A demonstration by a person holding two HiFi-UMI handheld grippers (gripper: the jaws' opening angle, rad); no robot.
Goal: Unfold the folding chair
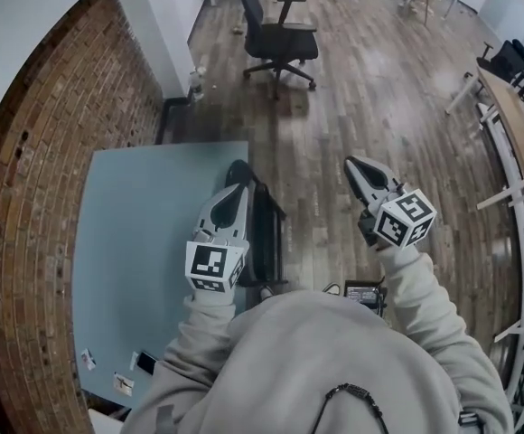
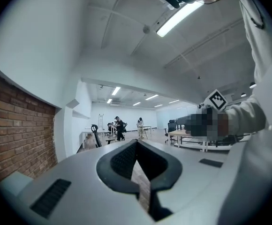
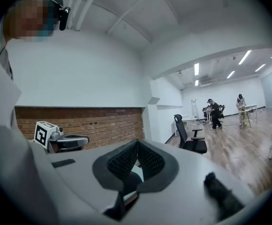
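Observation:
The folding chair [image 1: 264, 229] is black and folded flat. It stands on the wooden floor just in front of me, along the right edge of a pale blue panel [image 1: 145, 242]. In the head view my left gripper [image 1: 231, 191] hovers over the chair's left side with its jaws shut and nothing between them. To the right of the chair my right gripper [image 1: 356, 164] is also shut and empty, over bare floor. In the left gripper view the pads [image 2: 136, 146] meet at a point. The right gripper view shows closed pads [image 3: 137, 144] and the left gripper [image 3: 63, 142] beyond.
A black office chair [image 1: 278, 36] stands farther out on the floor. A brick wall [image 1: 36, 197] runs along the left. Long tables [image 1: 515, 125] line the right side. A small dark device [image 1: 363, 294] lies by my feet. People stand far off [image 3: 213, 111].

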